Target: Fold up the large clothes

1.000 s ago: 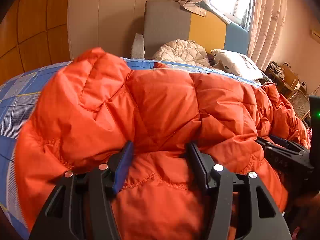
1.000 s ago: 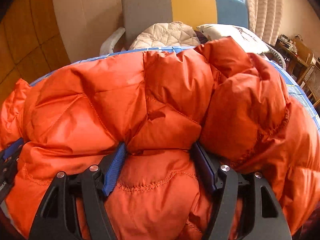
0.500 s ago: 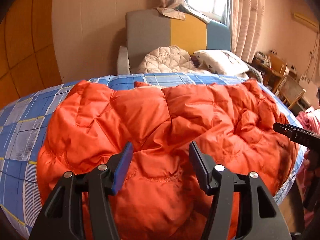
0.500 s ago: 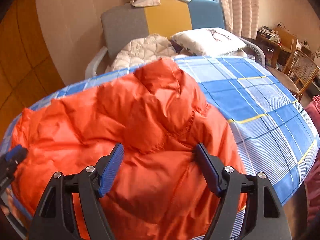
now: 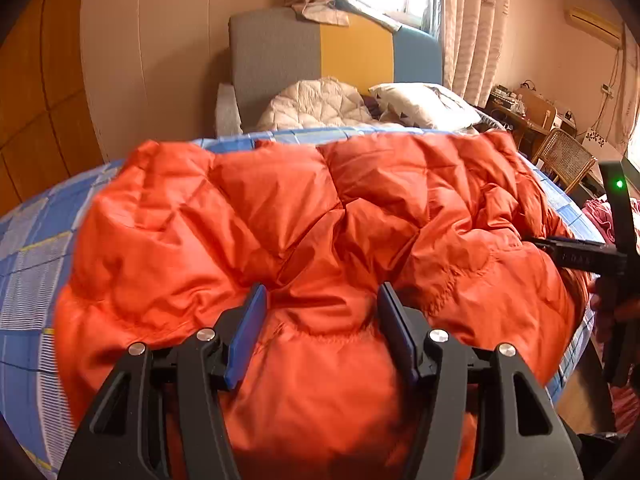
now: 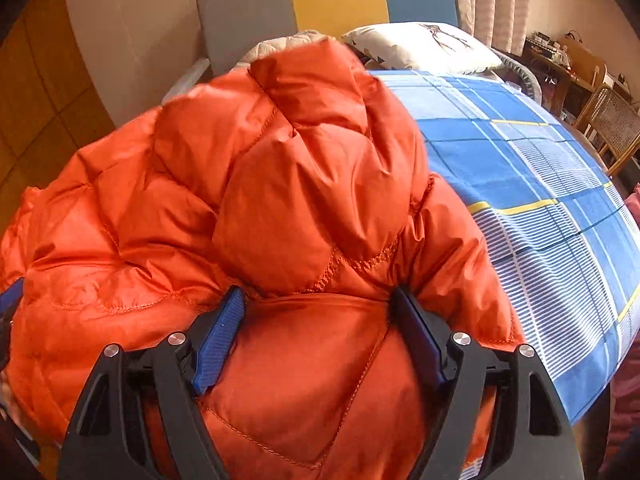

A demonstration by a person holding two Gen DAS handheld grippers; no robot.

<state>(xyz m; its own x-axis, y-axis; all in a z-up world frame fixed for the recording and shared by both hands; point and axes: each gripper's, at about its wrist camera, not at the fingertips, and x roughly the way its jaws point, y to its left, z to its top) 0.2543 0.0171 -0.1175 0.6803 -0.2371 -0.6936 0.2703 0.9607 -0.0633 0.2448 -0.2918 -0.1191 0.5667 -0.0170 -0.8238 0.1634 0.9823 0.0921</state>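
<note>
Nearest to me in the left wrist view, my left gripper (image 5: 320, 300) stands with its blue-padded fingers (image 5: 246, 336) about half apart, and a puffed roll of the orange down jacket (image 5: 304, 216) bulges up between them; the fabric swells against both pads, yet I cannot tell whether they pinch it or merely straddle it. From there the jacket spreads away toward twelve o'clock and out to three o'clock, a crumpled quilted heap lying on the blue checked bedsheet (image 5: 32, 240). At three o'clock, at the jacket's far edge, I see the dark body of my other tool with its green light.

In the right wrist view, my right gripper (image 6: 318, 300) has its jaws opening, wide apart, with the jacket's stitched hem fold (image 6: 308, 360) sitting between the pads and nearly filling the gap. Just past the fingertips, toward twelve o'clock, the jacket's hood (image 6: 312, 168) rises in a rounded lump. The rest of the jacket trails to nine o'clock, where a blue pad of my left tool peeks in at the frame's edge. From one to four o'clock the sheet lies bare.

Farther off, at twelve o'clock, a cream quilted jacket (image 5: 316, 106) and a white pillow (image 6: 424, 48) lie before a grey, yellow and blue headboard (image 5: 332, 60); a wicker chair (image 5: 564, 160) stands at two o'clock
</note>
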